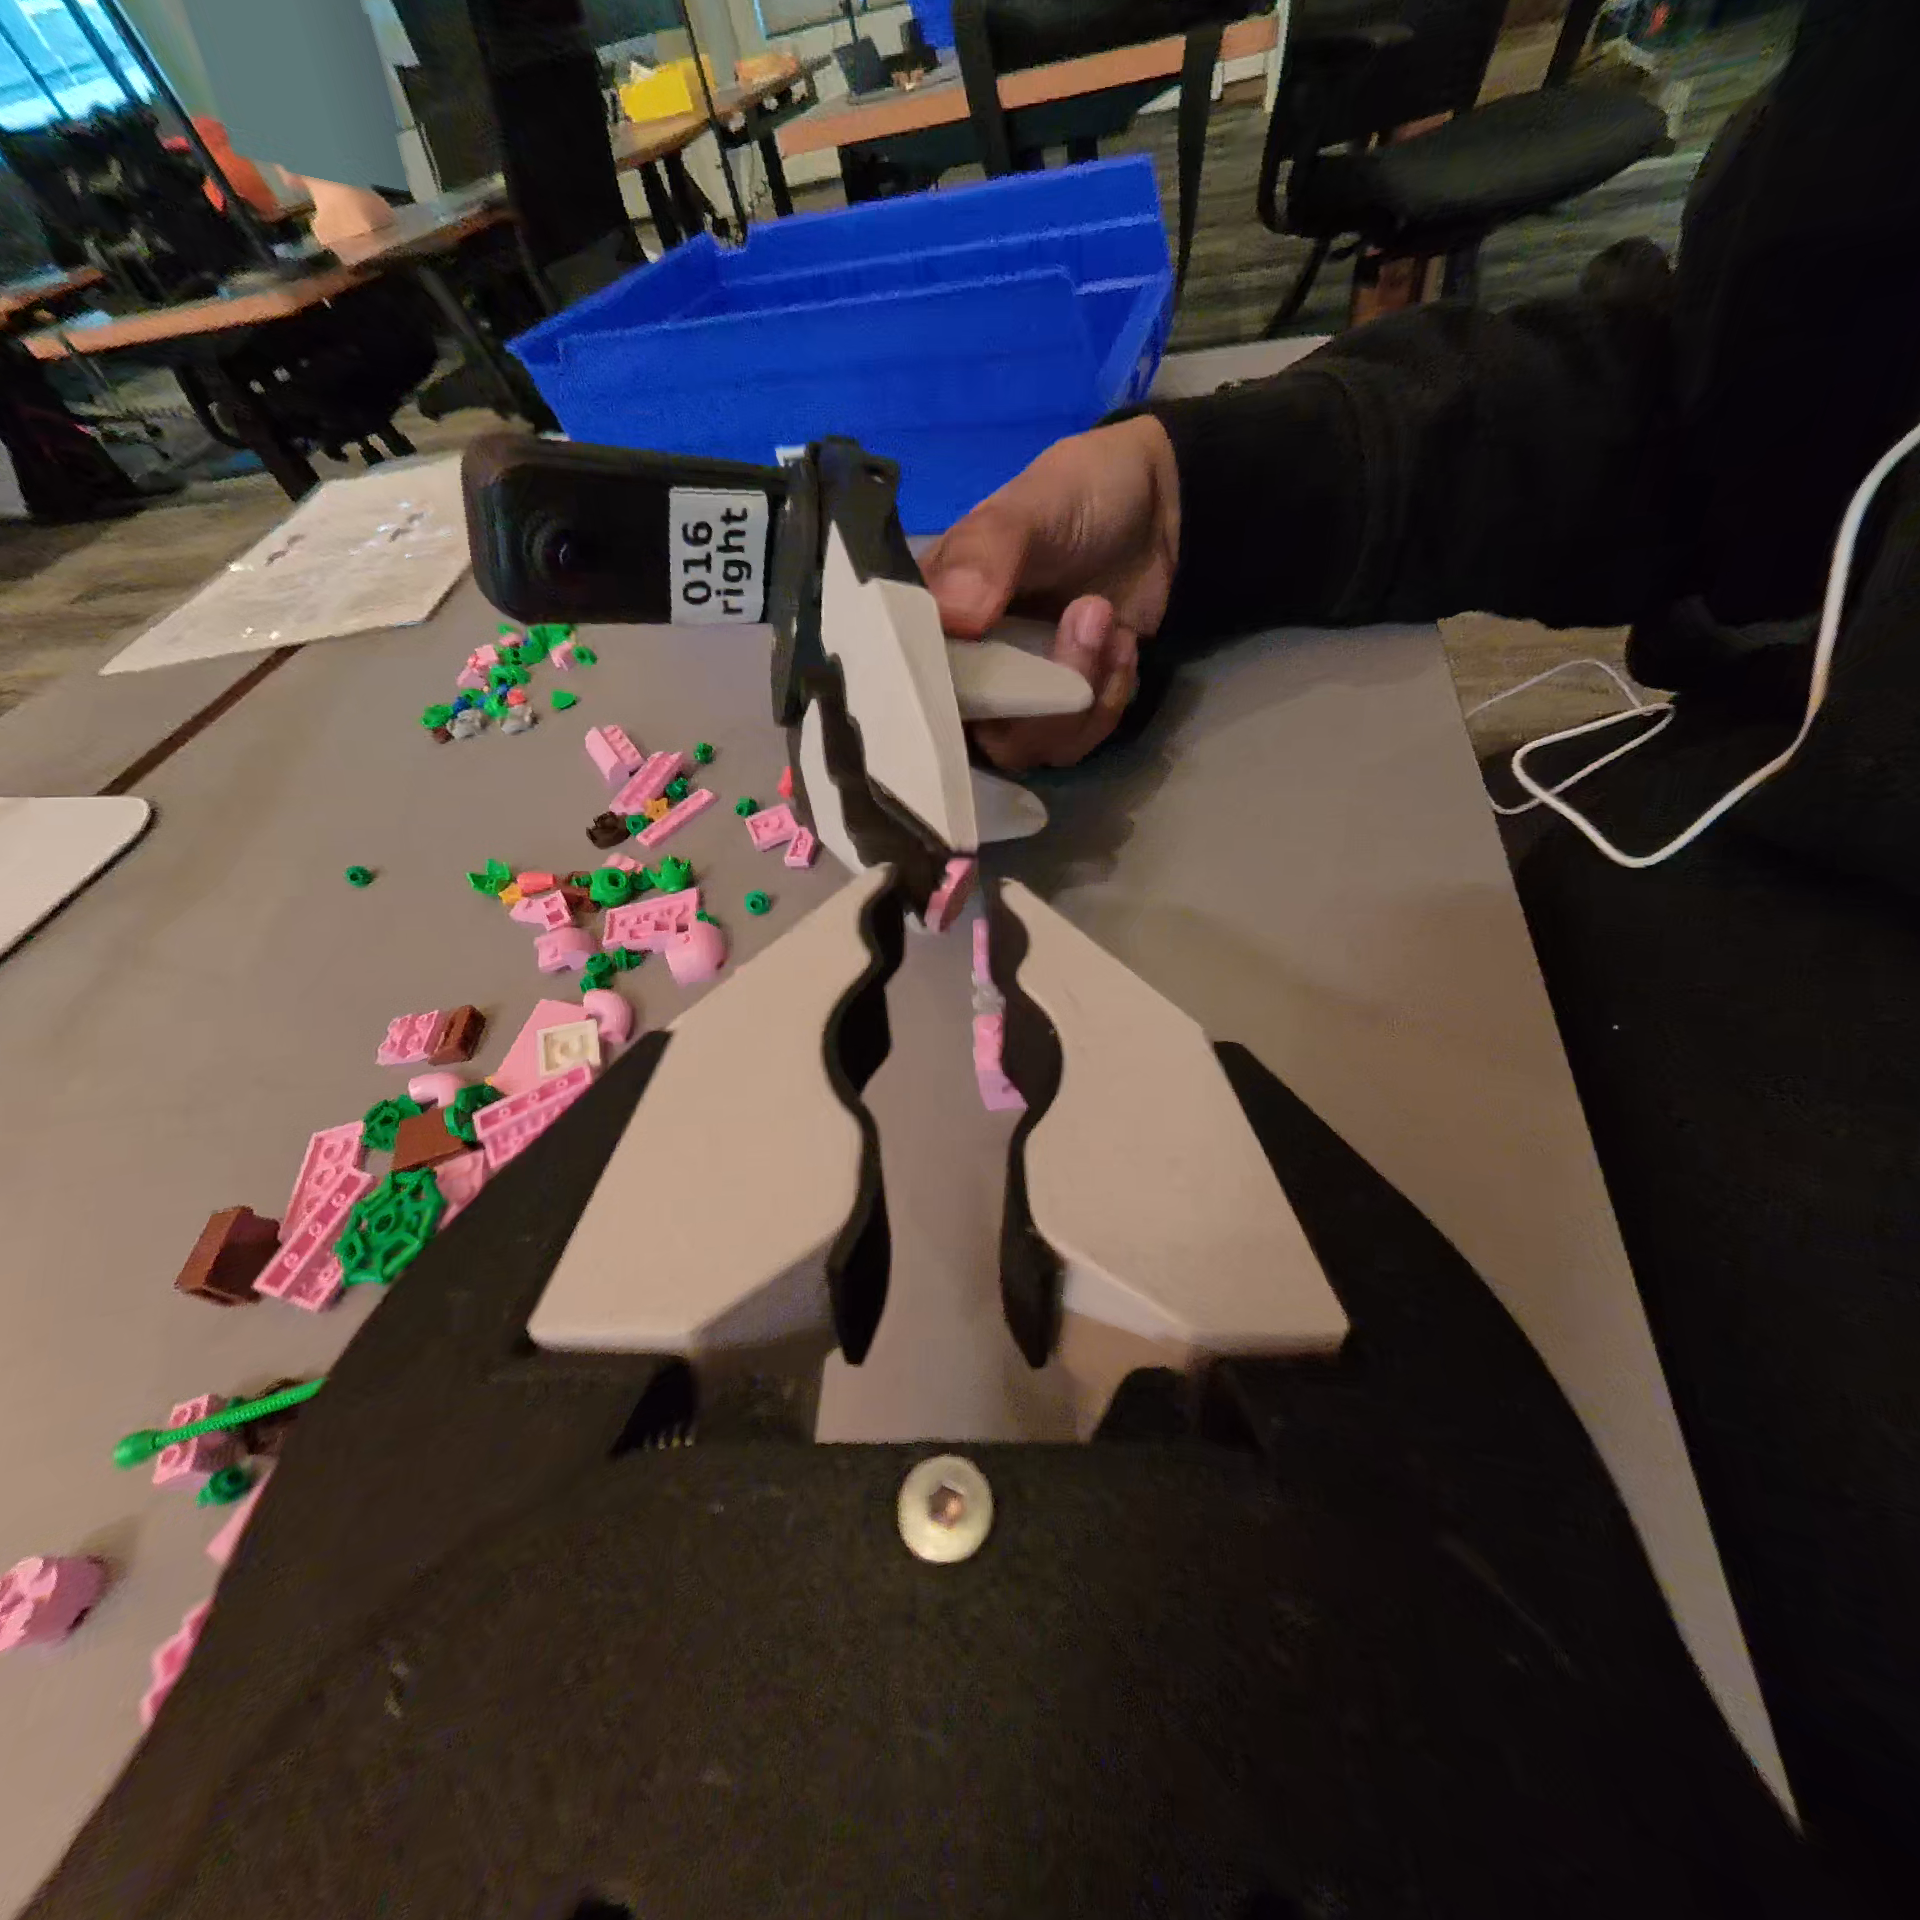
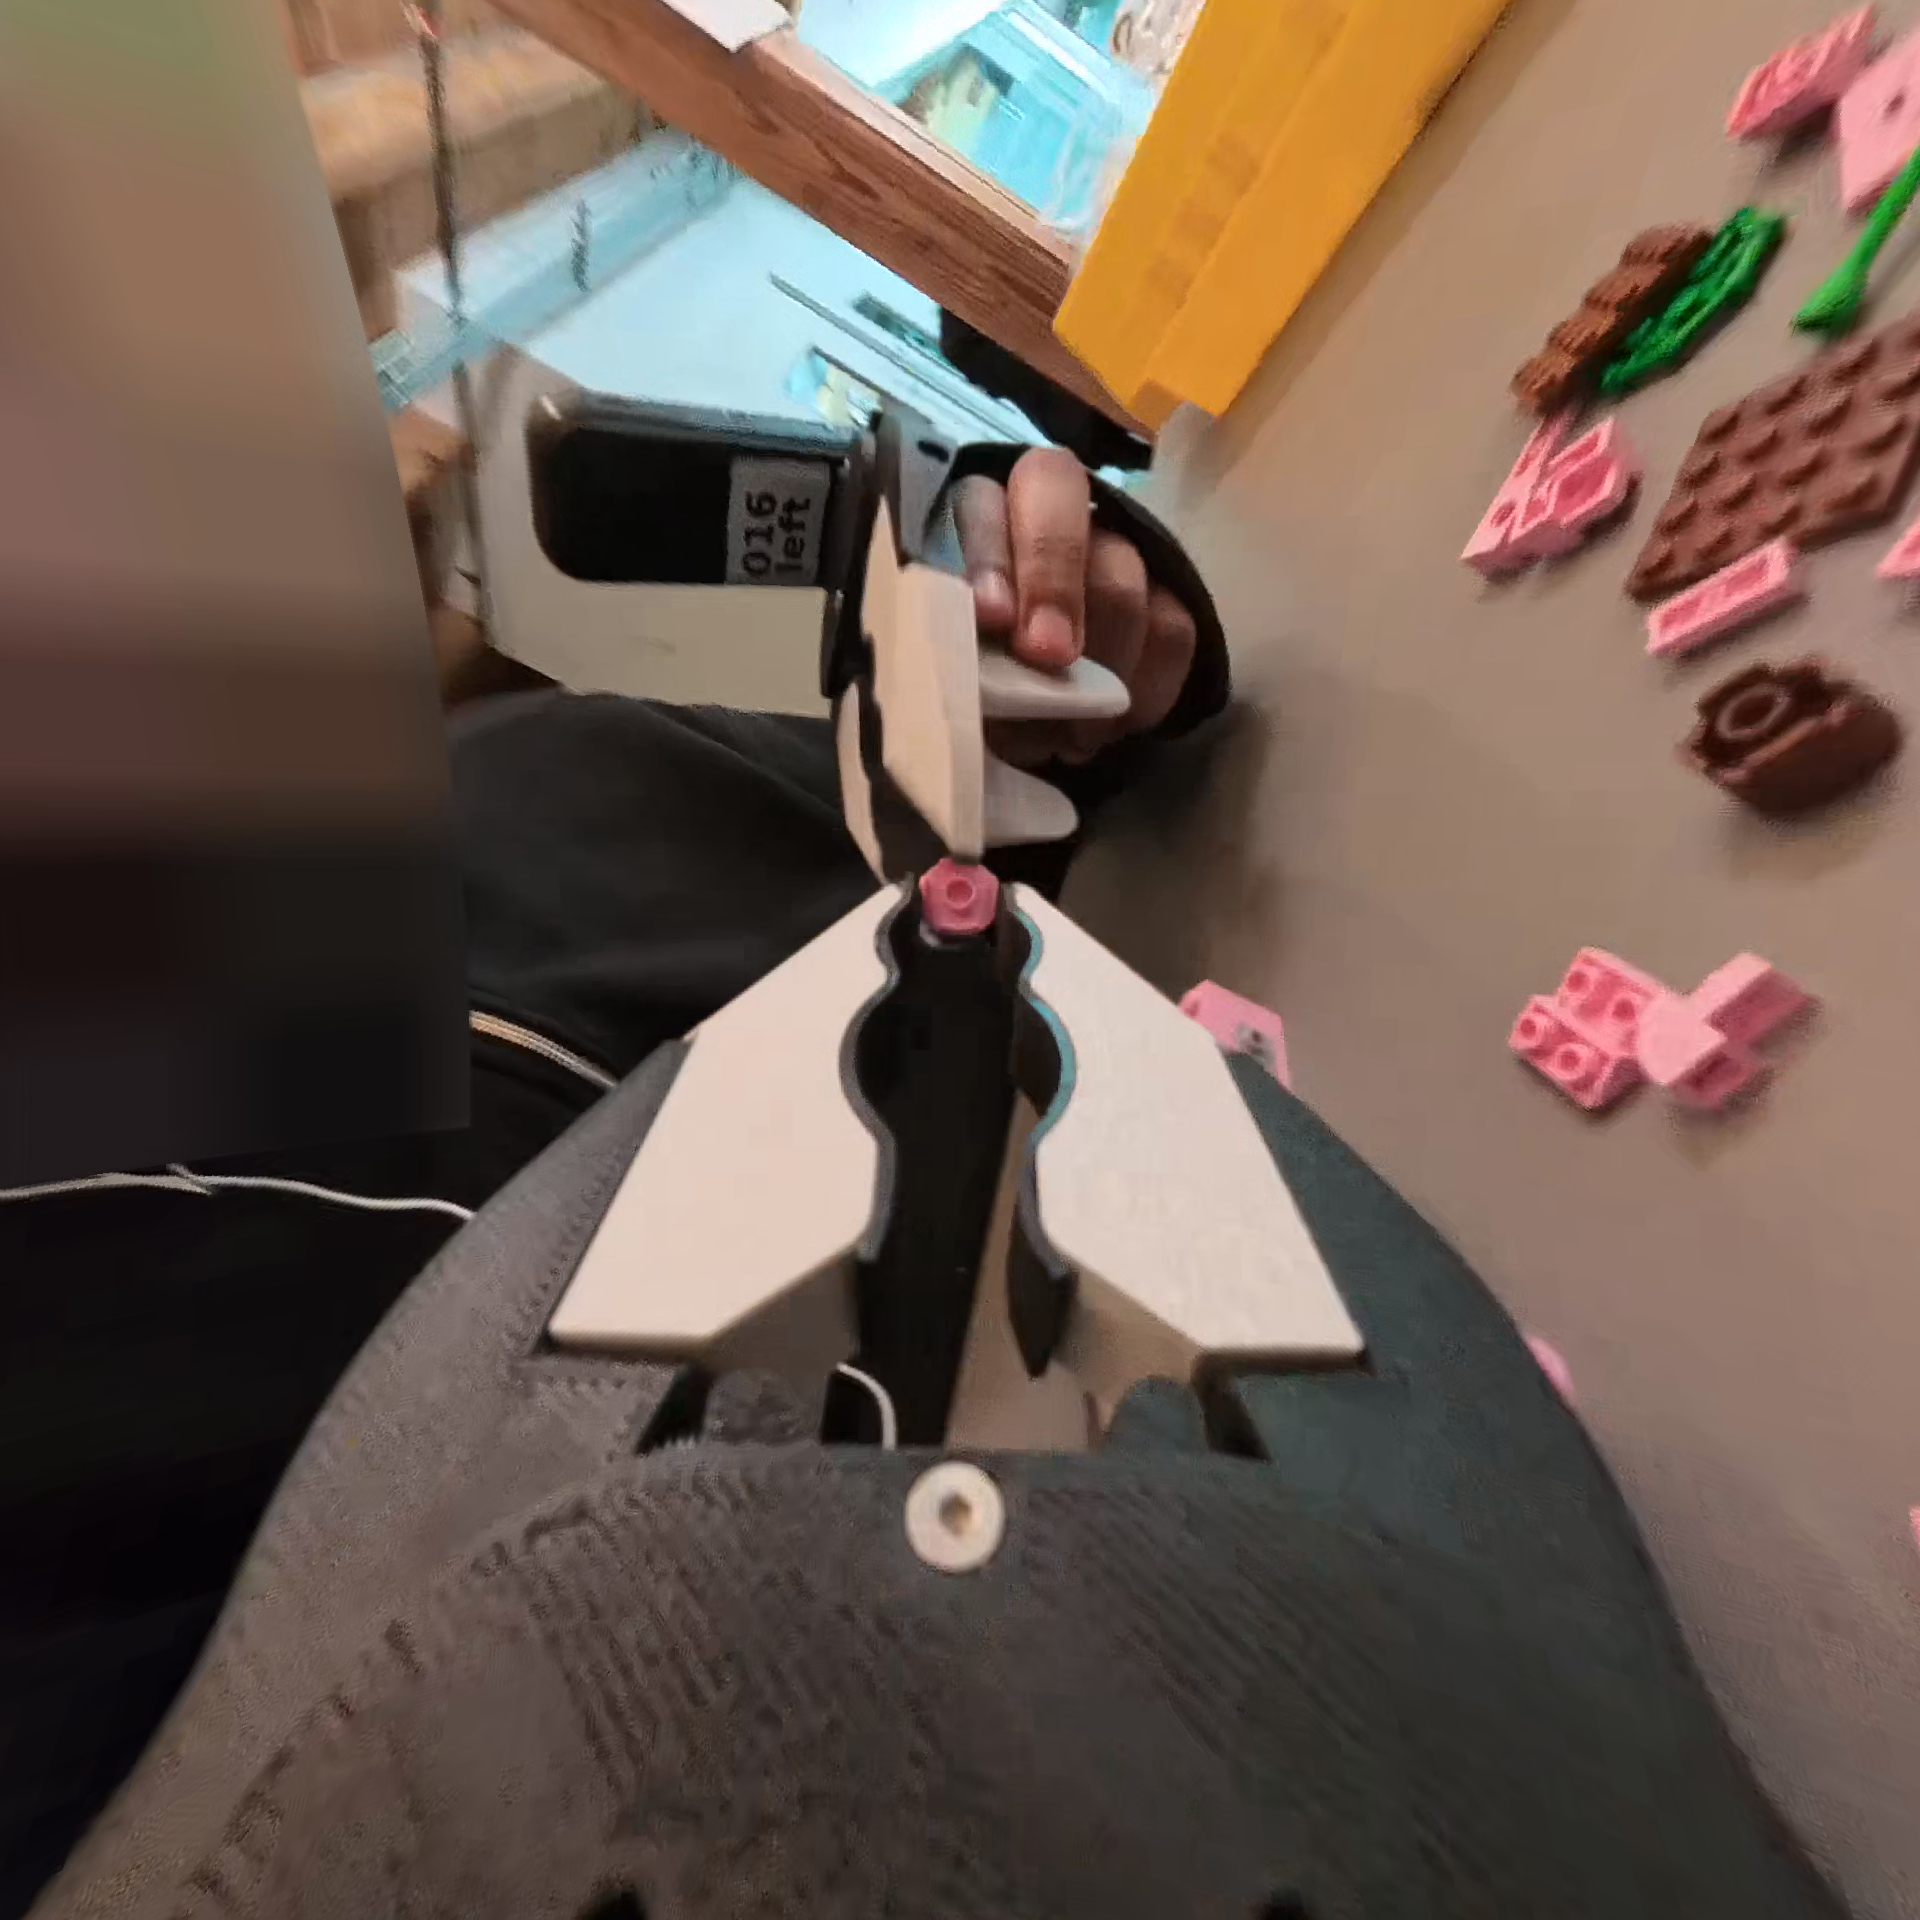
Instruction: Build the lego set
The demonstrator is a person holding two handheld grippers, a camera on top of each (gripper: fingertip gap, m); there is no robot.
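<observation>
A small pink lego piece (image 1: 951, 894) is held in the air over the grey table (image 1: 1278, 987), where the two grippers meet tip to tip. My left gripper (image 1: 948, 878) reaches in from below with its fingers close together around the piece. My right gripper (image 1: 958, 860) comes down from above, its tips pinched on the same piece. In the right wrist view the piece (image 2: 957, 900) shows a stud facing the camera and fills the gap of my right gripper (image 2: 954, 900). The left gripper (image 2: 964, 858) touches its top edge. More pink (image 1: 992, 1049) shows beside my left gripper's right finger; whether it is held is unclear.
Loose pink, green and brown pieces (image 1: 644, 920) lie scattered left of the grippers. A blue bin (image 1: 862, 312) and a paper sheet (image 1: 301, 571) are behind. A brown plate (image 2: 1797, 457), a round brown piece (image 2: 1787, 738) and a yellow bin (image 2: 1247, 187) show to the right. A white cable (image 1: 1662, 810) hangs off the table edge. My two grippers' fingertips are within a few centimetres of each other. The brown plate (image 2: 1797, 457) is about 12 centimetres from both grippers' fingertips.
</observation>
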